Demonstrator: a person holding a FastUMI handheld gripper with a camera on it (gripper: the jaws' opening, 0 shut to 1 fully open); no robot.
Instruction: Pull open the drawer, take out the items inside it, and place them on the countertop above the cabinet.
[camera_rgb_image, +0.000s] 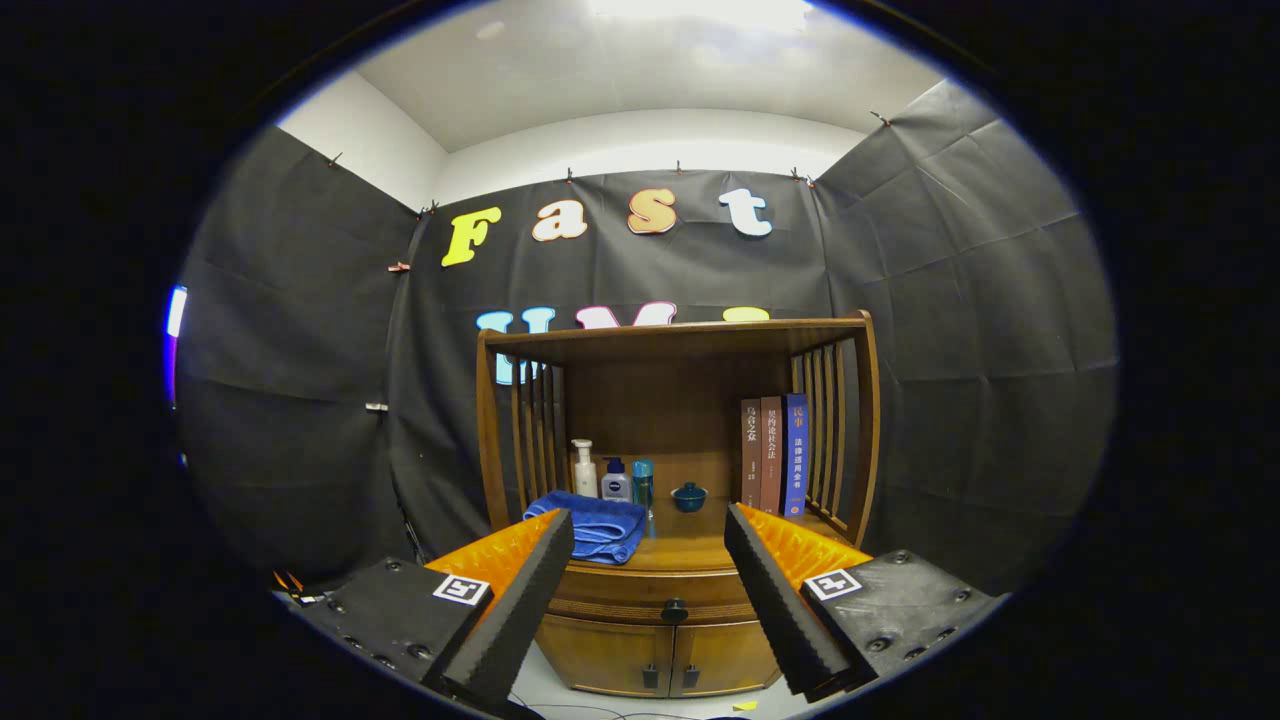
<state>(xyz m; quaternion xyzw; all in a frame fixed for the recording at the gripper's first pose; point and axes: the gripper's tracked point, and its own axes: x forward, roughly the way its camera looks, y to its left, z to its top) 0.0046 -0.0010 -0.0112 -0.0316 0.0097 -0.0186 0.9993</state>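
2 fingers of the gripper (648, 527) stand wide, holding nothing; the drawer (655, 592) sits shut beyond them. Centre on its knob (674, 610); pull straight.

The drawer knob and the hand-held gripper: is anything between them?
No. In the gripper view the hand-held gripper is open, and the drawer knob shows in the bare gap between its fingers, farther ahead.
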